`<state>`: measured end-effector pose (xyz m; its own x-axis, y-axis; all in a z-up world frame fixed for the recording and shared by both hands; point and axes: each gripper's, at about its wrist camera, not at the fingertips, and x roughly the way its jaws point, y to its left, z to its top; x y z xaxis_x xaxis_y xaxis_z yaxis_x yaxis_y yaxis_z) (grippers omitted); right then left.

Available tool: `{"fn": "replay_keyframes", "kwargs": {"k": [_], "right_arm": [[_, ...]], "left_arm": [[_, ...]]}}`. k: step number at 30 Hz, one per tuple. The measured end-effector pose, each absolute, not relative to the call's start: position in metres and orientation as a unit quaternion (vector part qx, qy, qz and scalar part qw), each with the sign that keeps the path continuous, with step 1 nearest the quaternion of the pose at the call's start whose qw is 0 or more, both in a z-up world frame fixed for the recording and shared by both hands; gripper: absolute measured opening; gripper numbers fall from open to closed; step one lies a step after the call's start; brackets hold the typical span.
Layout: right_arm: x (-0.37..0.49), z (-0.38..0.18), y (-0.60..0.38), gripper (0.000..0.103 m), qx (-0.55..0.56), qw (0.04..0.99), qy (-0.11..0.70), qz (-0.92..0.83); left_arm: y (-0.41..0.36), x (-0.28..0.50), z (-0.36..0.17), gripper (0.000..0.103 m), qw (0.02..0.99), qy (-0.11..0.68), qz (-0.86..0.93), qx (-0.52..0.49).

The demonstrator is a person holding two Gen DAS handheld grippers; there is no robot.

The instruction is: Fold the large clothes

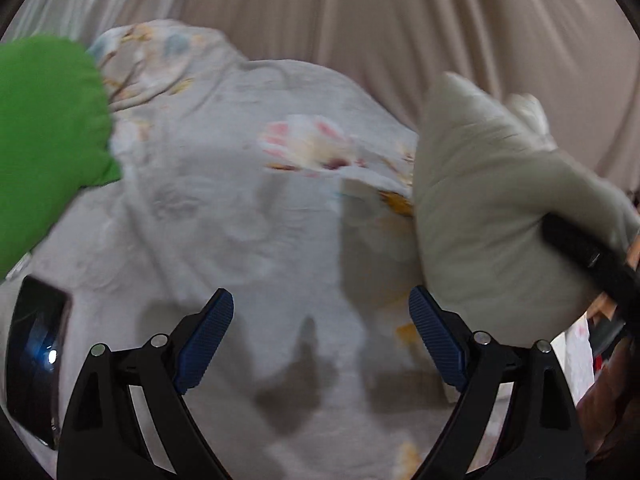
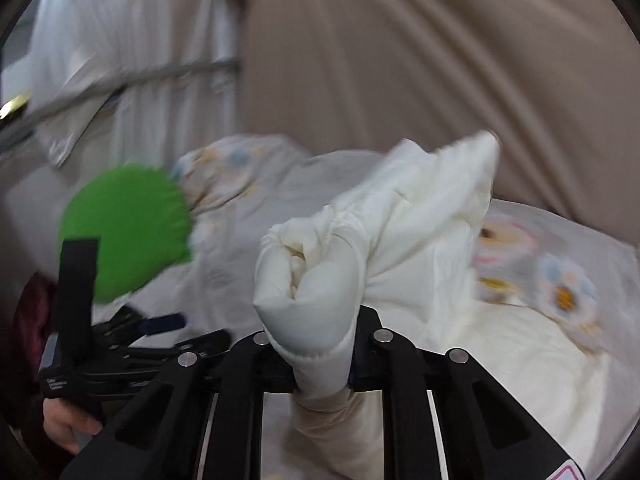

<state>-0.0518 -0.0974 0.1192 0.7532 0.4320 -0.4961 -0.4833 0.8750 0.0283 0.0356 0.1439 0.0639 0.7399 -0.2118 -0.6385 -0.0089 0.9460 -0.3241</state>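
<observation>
Beige curtain (image 1: pixel 440 12) hangs in folds behind everything, filling the back of both views. Below it lies a bed (image 1: pixel 240 220), covered in a pale grey sheet printed with faded flowers; it serves as the surface for folding. A green cushion (image 1: pixel 44 132) sits at the bed's left side, next to a bunched part of the sheet. A dark phone (image 1: pixel 36 364) lies flat near the left edge.

The task's thing is a cream padded garment (image 2: pixel 400 232), thick and quilted. It is lifted off the bed at the right side, bunched and trailing down onto the sheet. The picture is blurred, so which part of it is gripped cannot be told.

The right tool (image 2: pixel 322 364) is clamped on a rolled wad of the garment, which bulges up between its black jaws, likely so the bulky cloth can be raised and shaken out or carried over for a fold.

The left tool (image 1: pixel 320 336) holds nothing. Its blue-padded jaws stand wide apart above bare sheet, seemingly ready to take another part of the garment nearby.
</observation>
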Motion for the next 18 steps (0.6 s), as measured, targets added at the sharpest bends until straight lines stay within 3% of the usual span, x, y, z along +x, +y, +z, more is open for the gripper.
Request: {"fn": "replay_keyframes", "kwargs": {"k": [5, 8, 13, 18], "right_arm": [[-0.019, 0.06, -0.022, 0.012, -0.08, 0.89, 0.335, 0.299], [-0.011, 0.062, -0.029, 0.012, -0.051, 0.888, 0.344, 0.301], [-0.028, 0.128, -0.144, 0.011, 0.098, 0.92, 0.257, 0.278], [-0.076, 0.113, -0.303, 0.011, 0.213, 0.944, 0.215, 0.131]], "left_arm": [[0.176, 0.037, 0.044, 0.084, 0.909, 0.383, 0.005, -0.161], [0.184, 0.041, 0.041, 0.084, 0.899, 0.386, -0.032, -0.205], [0.156, 0.049, 0.069, 0.084, 0.91, 0.355, -0.083, -0.197], [0.092, 0.06, 0.102, 0.085, 0.915, 0.329, -0.171, -0.159]]}}
